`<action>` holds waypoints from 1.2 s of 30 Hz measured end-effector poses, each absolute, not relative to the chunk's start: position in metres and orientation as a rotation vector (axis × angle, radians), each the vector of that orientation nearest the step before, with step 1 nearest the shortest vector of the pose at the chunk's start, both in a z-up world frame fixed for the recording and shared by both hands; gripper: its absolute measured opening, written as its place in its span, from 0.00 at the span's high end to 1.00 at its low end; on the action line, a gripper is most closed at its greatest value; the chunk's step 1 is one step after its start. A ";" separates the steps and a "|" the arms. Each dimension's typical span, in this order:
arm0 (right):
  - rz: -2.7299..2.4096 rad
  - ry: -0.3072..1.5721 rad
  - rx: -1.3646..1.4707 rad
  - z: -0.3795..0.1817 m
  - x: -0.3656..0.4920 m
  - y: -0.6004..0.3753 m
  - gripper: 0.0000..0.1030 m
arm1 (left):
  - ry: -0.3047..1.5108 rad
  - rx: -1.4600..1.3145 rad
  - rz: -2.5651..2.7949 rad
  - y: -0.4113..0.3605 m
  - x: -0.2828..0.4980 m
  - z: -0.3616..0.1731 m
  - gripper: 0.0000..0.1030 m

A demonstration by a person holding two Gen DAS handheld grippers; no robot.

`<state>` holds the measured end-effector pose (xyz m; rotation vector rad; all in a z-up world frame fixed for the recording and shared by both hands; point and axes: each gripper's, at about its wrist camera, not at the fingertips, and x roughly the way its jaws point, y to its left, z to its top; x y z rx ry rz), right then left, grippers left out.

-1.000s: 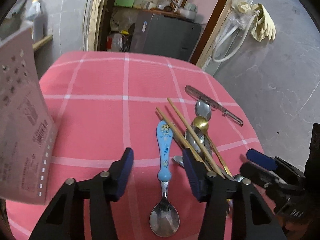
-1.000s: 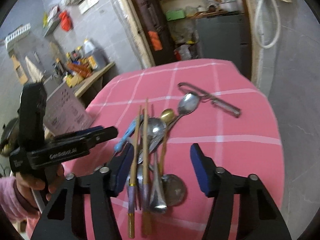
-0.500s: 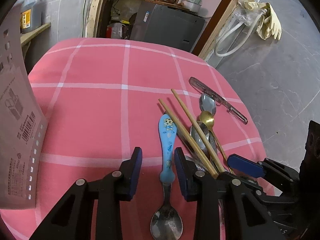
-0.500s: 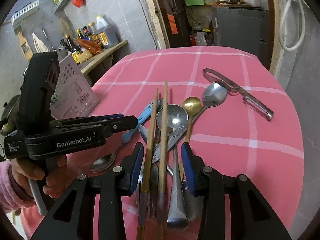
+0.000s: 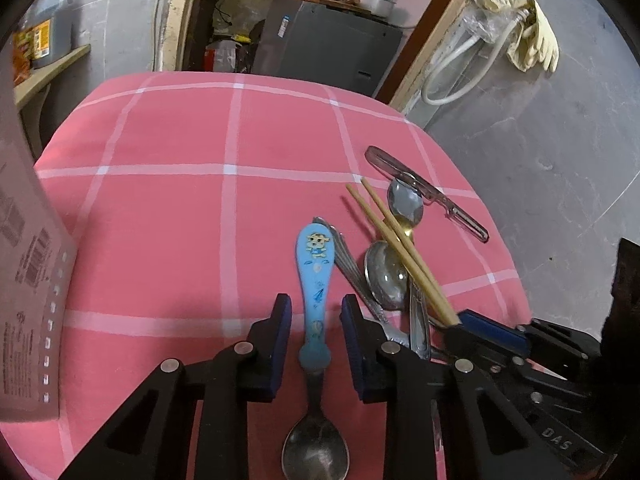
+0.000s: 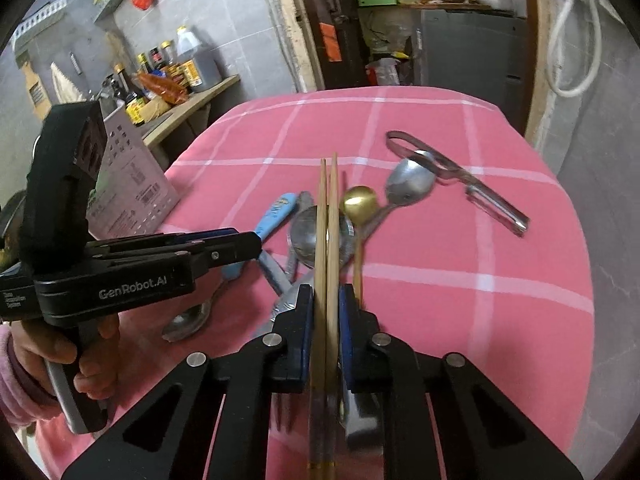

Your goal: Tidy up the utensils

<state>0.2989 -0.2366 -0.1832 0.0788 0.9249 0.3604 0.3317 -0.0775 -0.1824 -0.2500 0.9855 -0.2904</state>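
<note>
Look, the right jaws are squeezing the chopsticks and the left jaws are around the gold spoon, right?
Not quite. The left wrist view shows the left gripper around the blue-handled spoon, not the gold one. The right gripper does squeeze the chopsticks.

The tabletop (image 5: 168, 216) wears a pink cloth crossed by thin white lines. Taking the blue-handled spoon (image 5: 316, 280) as the landmark: it lies flat on the cloth, its steel bowl toward the near edge. Just right of it sits a heap of steel cutlery (image 5: 384, 276) (forks and spoons overlapping, hard to count), with a gold spoon (image 6: 358, 202) at its far side. Beyond the heap, farther right, a large steel spoon (image 5: 405, 205) touches a metal peeler (image 5: 428, 192) lying slantwise. Well left of the blue spoon, a pale perforated box (image 5: 28, 280) stands at the cloth's edge.
</note>
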 end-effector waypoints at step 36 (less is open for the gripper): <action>0.503 1.187 0.301 -0.216 0.378 -0.219 0.90 | 1.186 -0.139 -0.279 -0.093 0.356 -0.175 0.85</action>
